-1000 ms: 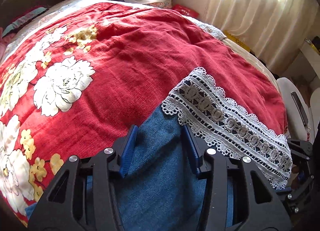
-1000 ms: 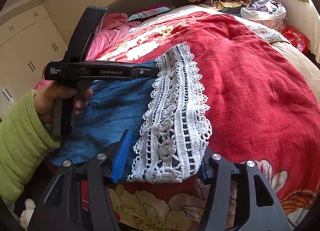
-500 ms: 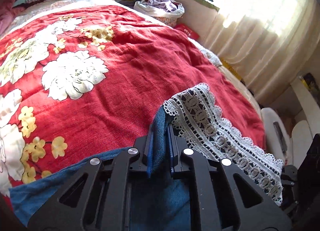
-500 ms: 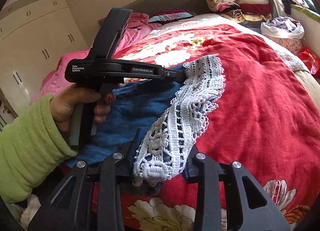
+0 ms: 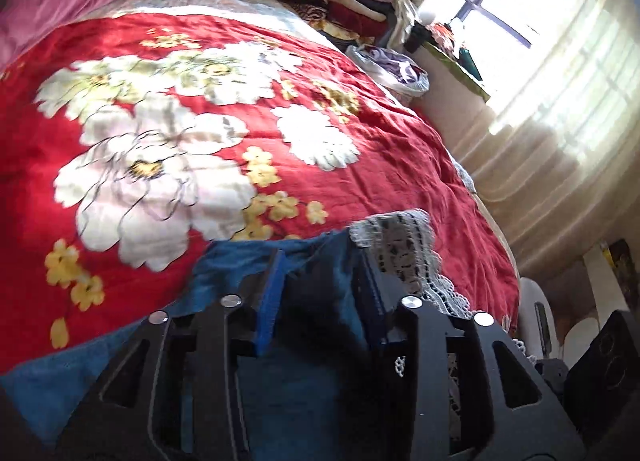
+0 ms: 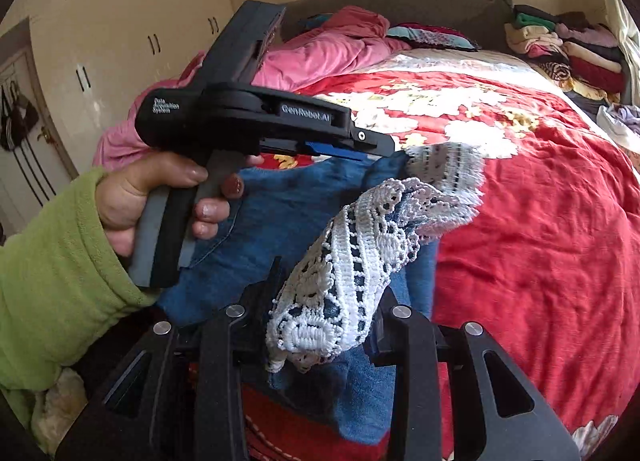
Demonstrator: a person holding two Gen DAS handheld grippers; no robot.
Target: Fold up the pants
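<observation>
My right claw (image 6: 328,293) is closed on a thick bunch of the lace (image 6: 352,261) at the leg end of the pants (image 6: 280,213) and holds it up above the blanket (image 6: 540,241). The rest of the blue cloth hangs and lies at the near edge of the bed. My left claw (image 5: 322,285) is at the other corner of the same end. Its jaws stand somewhat apart with blue cloth filling the gap, and I cannot tell if they really press it. This is my main worry: if the left side is loose, that corner can slip out when I carry the end forward, and the fold will land crooked or bunched. The lace is also full of holes, so it may catch on a finger of my right claw and drag the fold when I let go. And if I pull the two corners unevenly, the layers under them may twist.
</observation>
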